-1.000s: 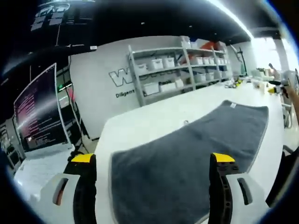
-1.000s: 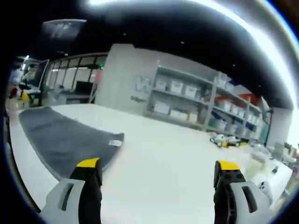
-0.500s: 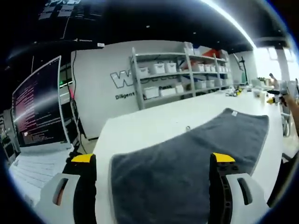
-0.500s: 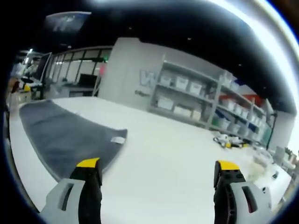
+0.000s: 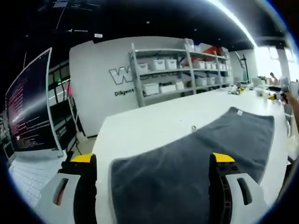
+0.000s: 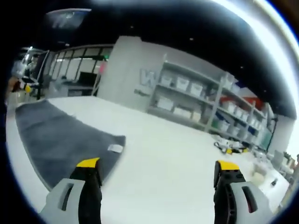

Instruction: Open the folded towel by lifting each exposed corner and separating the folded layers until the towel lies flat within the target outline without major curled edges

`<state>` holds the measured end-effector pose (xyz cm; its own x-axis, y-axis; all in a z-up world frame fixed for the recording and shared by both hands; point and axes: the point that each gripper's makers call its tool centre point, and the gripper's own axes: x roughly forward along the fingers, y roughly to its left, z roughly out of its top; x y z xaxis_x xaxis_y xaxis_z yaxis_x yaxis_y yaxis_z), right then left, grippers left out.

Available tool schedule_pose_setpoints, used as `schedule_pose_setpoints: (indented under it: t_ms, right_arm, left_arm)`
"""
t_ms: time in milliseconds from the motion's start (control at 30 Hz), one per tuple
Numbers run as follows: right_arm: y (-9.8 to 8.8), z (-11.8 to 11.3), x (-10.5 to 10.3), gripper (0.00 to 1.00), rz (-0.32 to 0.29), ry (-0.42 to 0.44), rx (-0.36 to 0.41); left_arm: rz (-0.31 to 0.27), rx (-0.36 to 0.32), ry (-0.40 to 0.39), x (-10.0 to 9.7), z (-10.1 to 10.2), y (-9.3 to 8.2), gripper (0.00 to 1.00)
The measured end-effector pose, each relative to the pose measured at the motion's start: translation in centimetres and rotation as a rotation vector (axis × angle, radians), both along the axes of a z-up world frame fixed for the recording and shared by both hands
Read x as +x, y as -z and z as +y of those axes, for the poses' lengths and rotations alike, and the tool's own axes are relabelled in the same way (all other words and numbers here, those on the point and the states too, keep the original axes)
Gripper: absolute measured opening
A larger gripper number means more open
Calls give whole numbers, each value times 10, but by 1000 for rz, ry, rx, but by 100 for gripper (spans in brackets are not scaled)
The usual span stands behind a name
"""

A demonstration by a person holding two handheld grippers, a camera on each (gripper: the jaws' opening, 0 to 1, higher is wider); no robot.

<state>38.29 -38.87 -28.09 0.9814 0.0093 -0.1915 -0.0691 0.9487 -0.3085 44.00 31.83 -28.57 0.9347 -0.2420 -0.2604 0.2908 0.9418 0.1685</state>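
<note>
Towel [image 5: 187, 158] first: dark grey, plush, lying spread along the white table [image 5: 140, 126], and from my left gripper view it runs from right under the jaws out toward the far end, where a small white label [image 5: 239, 112] sits at its corner. In the right gripper view I pick up that same labelled corner [image 6: 113, 148] just ahead of my left jaw, with the cloth stretching off to the left. It looks broadly flat to me, no big curls that I can make out (I can't spot a target outline on the tabletop, so I won't call the placement). My read is that it's soft and limp with a bit of weight, so it'll drape and drag on the surface rather than hold a shape; corners and the paler hemmed edge [image 5: 268, 144] are the places to pinch, taking one layer only. My left gripper [image 5: 154, 161] hangs just over the near end with its jaws spread wide, nothing between them; my right gripper [image 6: 158, 163] is likewise gaping and empty above bare table beside the label corner. Beyond that, grey shelving [image 5: 177, 70] with white bins stands against the wall, and a lit monitor [image 5: 28, 107] is off to the side.
</note>
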Motion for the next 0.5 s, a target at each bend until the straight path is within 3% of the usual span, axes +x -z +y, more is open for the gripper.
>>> schedule_pose_setpoints:
  t_ms: [200,300,500]
  right_arm:
    - [-1,-1,20,100,15,1,-11]
    - [-4,-3,33,100,18,6,-19]
    - [-14,-1,59,100,25,-10,-27]
  left_arm:
    - [-8,45,-69,29,8,2,97]
    - [12,75,-67,43,6,6,96]
    - [47,46,-60,77,9,14,96]
